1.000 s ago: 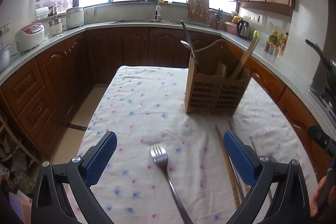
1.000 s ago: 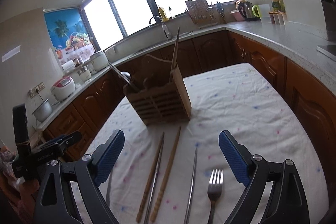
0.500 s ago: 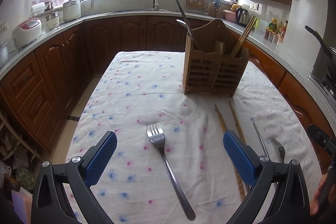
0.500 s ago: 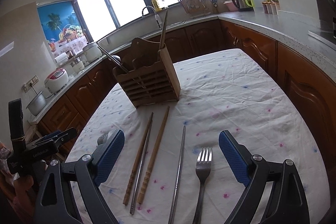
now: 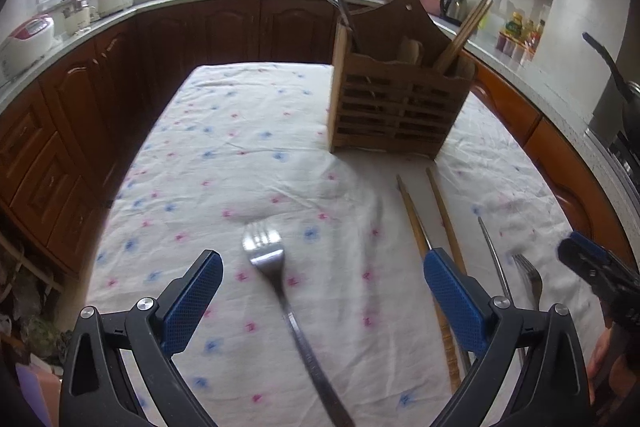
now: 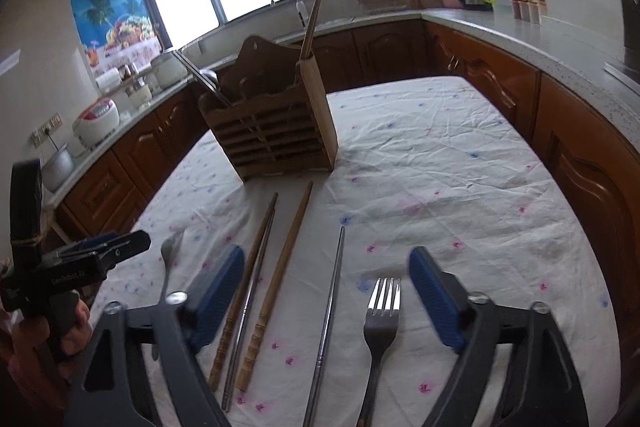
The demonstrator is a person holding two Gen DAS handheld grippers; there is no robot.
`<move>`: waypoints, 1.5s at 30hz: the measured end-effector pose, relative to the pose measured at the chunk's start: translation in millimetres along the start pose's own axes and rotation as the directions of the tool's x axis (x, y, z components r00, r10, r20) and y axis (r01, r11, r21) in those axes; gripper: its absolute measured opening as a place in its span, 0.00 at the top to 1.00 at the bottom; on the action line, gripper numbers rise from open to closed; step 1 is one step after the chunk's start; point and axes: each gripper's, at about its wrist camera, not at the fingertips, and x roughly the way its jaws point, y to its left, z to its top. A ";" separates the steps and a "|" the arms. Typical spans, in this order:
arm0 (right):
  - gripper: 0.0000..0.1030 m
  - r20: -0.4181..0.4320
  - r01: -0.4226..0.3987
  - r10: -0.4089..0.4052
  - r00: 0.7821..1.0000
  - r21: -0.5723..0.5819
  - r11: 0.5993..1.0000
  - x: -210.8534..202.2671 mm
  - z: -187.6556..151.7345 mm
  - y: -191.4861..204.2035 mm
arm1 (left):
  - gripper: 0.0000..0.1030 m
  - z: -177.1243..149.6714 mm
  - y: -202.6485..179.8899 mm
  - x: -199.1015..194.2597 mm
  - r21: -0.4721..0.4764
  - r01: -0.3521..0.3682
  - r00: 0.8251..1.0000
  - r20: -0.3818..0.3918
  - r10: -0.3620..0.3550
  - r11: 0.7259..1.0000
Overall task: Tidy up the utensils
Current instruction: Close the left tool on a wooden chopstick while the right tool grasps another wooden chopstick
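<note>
I am at the pick-up step, with nothing lifted yet. My left gripper [image 5: 322, 291] is spread wide and released, its blue pads either side of a fork [image 5: 276, 275] that lies flat on the flowered cloth of the table [image 5: 240, 131]; the pads are not touching it. My right gripper [image 6: 326, 291] holds nothing either, but its jaws are closing, and between them lie several things at once: a second fork [image 6: 380, 323] just inside the right pad, a metal chopstick [image 6: 330, 307] beside that, and one of the wooden chopsticks [image 6: 276, 287] nearer the left pad. The other wooden stick and a second metal one run under or just past the left pad; I cannot tell which. A spoon [image 6: 167, 267] lies outside the gripper, to its left in the right wrist view.

Farther off, the wooden utensil holder [image 5: 396, 99] stands upright on the cloth, just beyond the chopstick tips, already carrying a few chopsticks and long-handled pieces.

As I judge it, the next move asks each gripper to settle on a single piece. The left is well placed: lower and close on the fork's neck. The right needs to centre over one item, or it may pinch fork and chopstick together. After that, lift and carry to the matching slot in the holder.
</note>
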 end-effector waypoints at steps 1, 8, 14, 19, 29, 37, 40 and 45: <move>0.34 -0.016 0.000 0.000 1.000 0.000 1.000 4.4 0.7 -0.1 | 0.02 3.1 -2.5 5.2 0.005 0.005 1.000 -0.009 -0.005 1.000; 0.66 -0.111 -0.042 0.047 0.993 0.048 0.998 40.3 19.2 -9.3 | 0.28 33.3 -19.6 53.0 0.040 0.046 0.995 -0.091 -0.042 0.998; 0.66 -0.128 -0.051 0.059 0.990 0.062 0.997 58.6 38.1 -15.3 | 0.40 60.7 -33.1 104.0 0.043 0.092 0.982 -0.166 -0.084 0.995; 0.66 -0.136 -0.058 0.071 0.988 0.093 0.994 73.3 47.5 -21.2 | 0.63 73.6 -45.8 156.2 0.077 0.081 0.969 -0.239 -0.061 0.994; 0.67 -0.198 -0.080 0.093 0.976 0.073 0.994 111.6 53.1 -13.5 | 0.86 55.7 -42.9 156.0 0.267 0.105 0.972 -0.229 -0.043 0.958; 0.67 -0.258 -0.076 0.073 0.963 0.000 0.997 146.0 54.3 7.1 | 0.80 50.7 -15.7 158.0 0.169 0.140 0.962 -0.256 -0.094 0.976; 0.67 -0.262 -0.055 0.038 0.964 -0.055 0.997 151.6 57.8 16.8 | 0.80 49.9 -18.7 160.6 0.171 0.128 0.966 -0.245 -0.084 0.977; 0.71 -0.258 0.021 -0.080 0.963 -0.226 0.974 160.0 55.5 37.8 | 0.80 46.0 -30.5 162.9 0.216 0.092 0.973 -0.225 -0.043 0.972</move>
